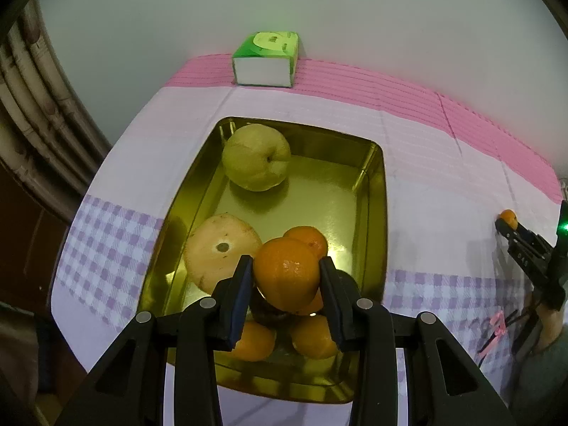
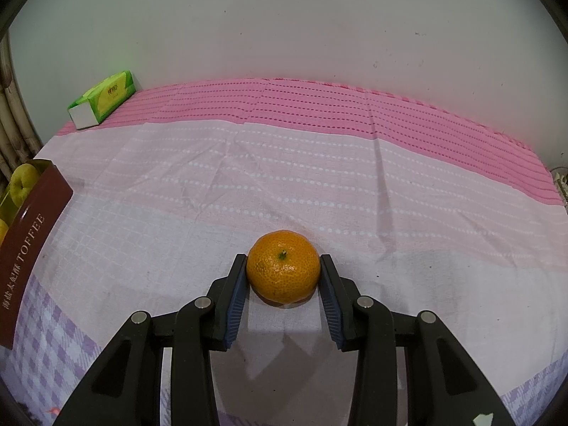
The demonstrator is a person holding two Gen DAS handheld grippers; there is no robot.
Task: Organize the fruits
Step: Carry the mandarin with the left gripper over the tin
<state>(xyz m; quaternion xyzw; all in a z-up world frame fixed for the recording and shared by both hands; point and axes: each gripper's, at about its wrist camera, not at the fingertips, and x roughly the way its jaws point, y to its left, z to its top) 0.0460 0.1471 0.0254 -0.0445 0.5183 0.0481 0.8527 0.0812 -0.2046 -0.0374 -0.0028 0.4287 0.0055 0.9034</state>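
- Over the gold tin (image 1: 372, 191), the left gripper (image 1: 288, 268) has its jaws clamped on a mandarin (image 1: 285, 273), held above the other mandarins piled at the tin's six o'clock end.
- Released from this height, it could bounce off the heap and roll over the low rim.
- At the left gripper's three o'clock, the right gripper (image 2: 283, 269) pinches a second mandarin (image 2: 283, 266) resting on the tablecloth (image 2: 284, 177).
- Squeezed harder, its soft peel could split; slackened, it may roll away.
- Two pears (image 1: 256, 156) crowd the tin's twelve and nine o'clock.

Glossy gold metal tin (image 1: 372, 191), matt woven cloth (image 2: 284, 177)
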